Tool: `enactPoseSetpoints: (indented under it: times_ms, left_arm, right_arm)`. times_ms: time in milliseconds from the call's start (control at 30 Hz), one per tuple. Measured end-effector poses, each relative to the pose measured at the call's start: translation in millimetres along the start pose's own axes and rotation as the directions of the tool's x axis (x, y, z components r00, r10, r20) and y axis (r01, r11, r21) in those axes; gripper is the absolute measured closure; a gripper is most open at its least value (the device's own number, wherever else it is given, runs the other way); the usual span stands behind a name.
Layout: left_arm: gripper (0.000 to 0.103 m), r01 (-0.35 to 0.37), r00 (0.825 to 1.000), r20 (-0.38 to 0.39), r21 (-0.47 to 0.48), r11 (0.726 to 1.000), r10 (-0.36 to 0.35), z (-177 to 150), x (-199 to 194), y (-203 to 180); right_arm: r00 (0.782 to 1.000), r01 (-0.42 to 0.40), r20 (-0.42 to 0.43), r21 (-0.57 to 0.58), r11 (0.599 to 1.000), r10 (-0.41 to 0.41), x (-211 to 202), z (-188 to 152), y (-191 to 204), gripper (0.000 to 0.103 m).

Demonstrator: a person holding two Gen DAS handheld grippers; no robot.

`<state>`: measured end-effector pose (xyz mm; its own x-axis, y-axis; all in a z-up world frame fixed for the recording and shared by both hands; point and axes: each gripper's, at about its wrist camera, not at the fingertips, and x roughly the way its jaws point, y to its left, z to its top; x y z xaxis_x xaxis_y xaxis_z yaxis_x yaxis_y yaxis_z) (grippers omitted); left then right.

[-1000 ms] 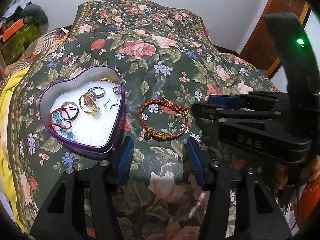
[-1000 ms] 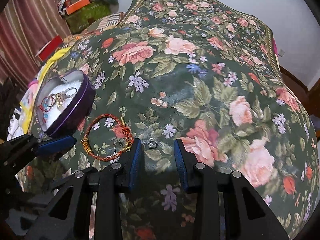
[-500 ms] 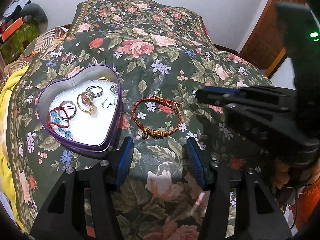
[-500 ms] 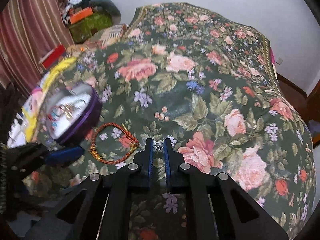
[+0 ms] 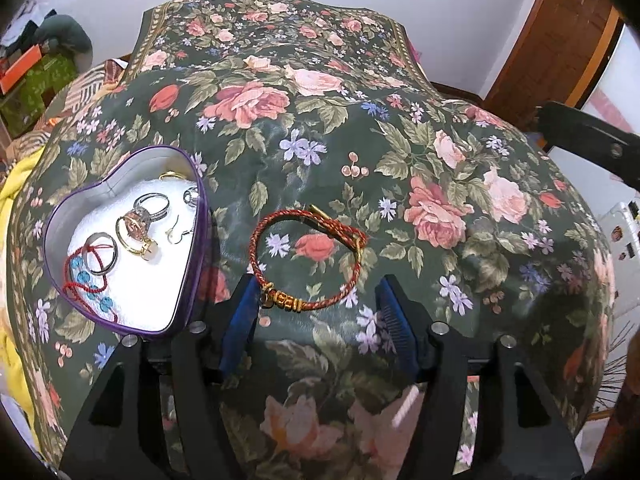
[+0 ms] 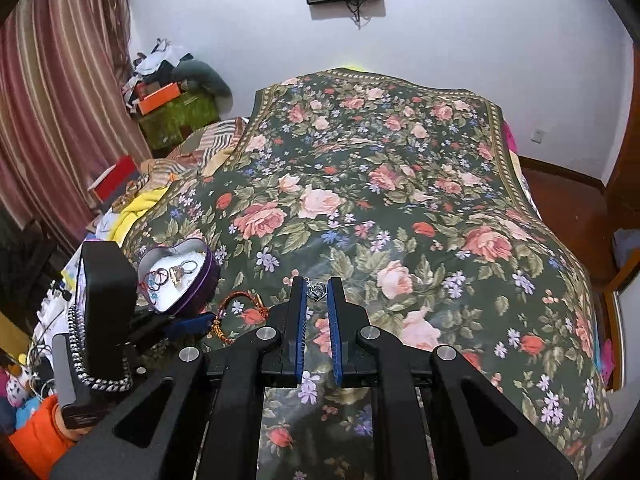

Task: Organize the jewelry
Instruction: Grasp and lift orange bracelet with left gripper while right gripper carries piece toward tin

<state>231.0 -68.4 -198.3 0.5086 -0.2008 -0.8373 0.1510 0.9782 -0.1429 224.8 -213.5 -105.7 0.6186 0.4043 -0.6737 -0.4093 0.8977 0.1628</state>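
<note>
A purple heart-shaped tin [image 5: 188, 276] with a white lining sits at the left on the floral bedspread [image 5: 440, 184]. Inside lie several rings [image 5: 140, 220] and a red string with blue beads [image 5: 86, 280]. A red braided bracelet [image 5: 308, 256] with gold beads lies on the cloth just ahead of my open left gripper [image 5: 318, 292], its near edge between the fingertips. My right gripper [image 6: 316, 284] is raised above the bed and shut on a small silver piece [image 6: 317, 290]. In the right wrist view the tin [image 6: 208, 276] and bracelet [image 6: 236, 304] lie low at the left.
A hand holds the left gripper's black body [image 6: 106, 300] at the left of the right wrist view. Clutter, boxes [image 6: 158, 98] and a striped curtain [image 6: 52, 120] stand beyond the bed's left side. A wooden door [image 5: 560, 48] is at the right. The bedspread stretches far ahead.
My right gripper closed on the small silver piece and lifted it off the bedspread, rising out of most of the left view. The left gripper edged closer to the red bracelet.
</note>
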Motion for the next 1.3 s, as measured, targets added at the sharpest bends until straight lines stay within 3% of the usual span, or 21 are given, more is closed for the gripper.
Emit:
enactPoseSetpoints:
  times_ms: [100,300,333,500,800,1033,1300]
  left_arm:
    - [0.046,-0.011,1.0,0.001,0.012,1.0,0.011,2.7,3.0,-4.1]
    - [0.086,-0.015,1.0,0.001,0.036,0.999,0.015,7.5,8.0,-12.3]
    - [0.088,-0.016,1.0,0.001,0.037,0.999,0.016,7.6,8.0,-13.5]
    - [0.091,-0.005,1.0,0.017,0.049,0.999,0.005,3.3,-1.6,-20.6]
    - [0.091,-0.022,0.991,0.133,0.046,0.999,0.015,5.7,-51.3,-18.9]
    - [0.091,-0.035,0.973,0.229,0.002,0.999,0.034,9.2,-95.8,6.7]
    - [0.091,-0.07,0.954,0.288,-0.068,0.995,0.087,5.7,-126.1,42.5]
  right_arm:
    - [1.0,0.002,-0.003,0.008,1.0,-0.002,-1.6,-4.9,-2.7,0.094]
    - [1.0,0.007,-0.003,0.028,1.0,-0.006,-8.4,-9.5,-11.3,0.094]
    - [1.0,0.01,-0.003,0.032,0.999,-0.01,-9.7,-9.9,-12.8,0.094]
    - [1.0,0.022,-0.002,0.04,0.999,-0.022,-16.3,-12.6,-16.6,0.094]
    - [1.0,0.022,0.02,0.01,1.0,-0.022,-26.6,-7.5,0.4,0.094]
    - [0.999,-0.004,0.038,-0.023,1.0,0.005,-26.1,0.2,24.3,0.094]
    - [0.997,-0.063,0.039,-0.057,0.996,0.065,-15.9,9.9,56.5,0.094]
